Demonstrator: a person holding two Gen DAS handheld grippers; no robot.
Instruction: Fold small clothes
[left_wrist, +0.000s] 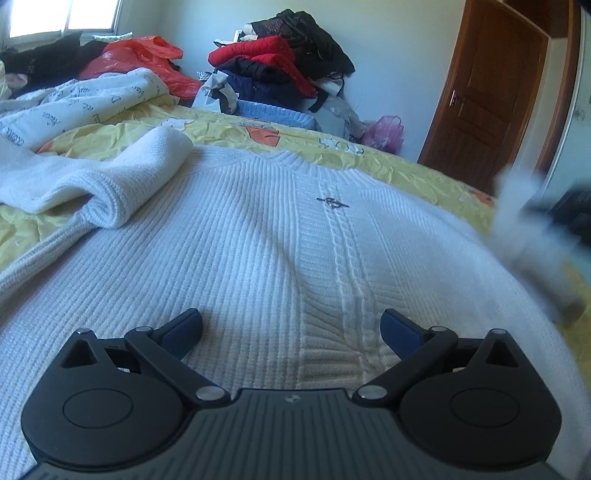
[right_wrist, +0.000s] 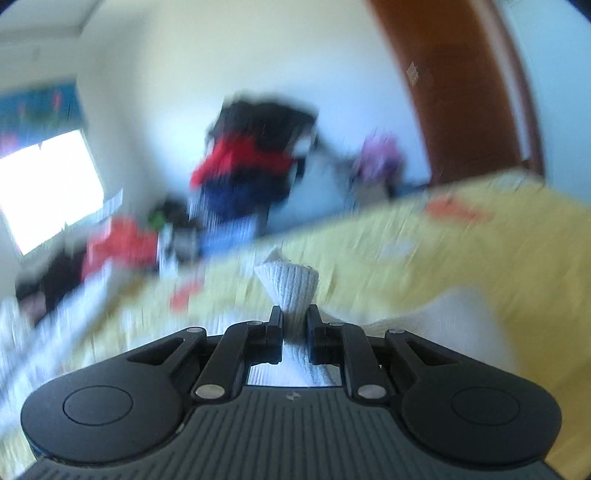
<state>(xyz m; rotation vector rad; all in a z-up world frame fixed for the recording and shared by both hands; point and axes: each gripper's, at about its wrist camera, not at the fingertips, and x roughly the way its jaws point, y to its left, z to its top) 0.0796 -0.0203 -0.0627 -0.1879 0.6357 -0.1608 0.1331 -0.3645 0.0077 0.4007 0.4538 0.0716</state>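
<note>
The left gripper (left_wrist: 291, 328) hovers over the white sweater (left_wrist: 258, 236), jaws wide apart and empty. The sweater lies flat on the yellow bed (left_wrist: 406, 166). The right gripper (right_wrist: 294, 325) has its jaws pinched on a sleeve cuff (right_wrist: 290, 286), lifted above the bed.

Pale walls (left_wrist: 388, 55) enclosed a bedroom lit by daylight from a window (left_wrist: 66, 16) at the far left. A brown wooden door (left_wrist: 484, 99) stood at the right. The bed wore a yellow printed cover (left_wrist: 369, 155), and beyond it a tall heap of dark and red clothes (left_wrist: 280, 62) leaned against the wall.
</note>
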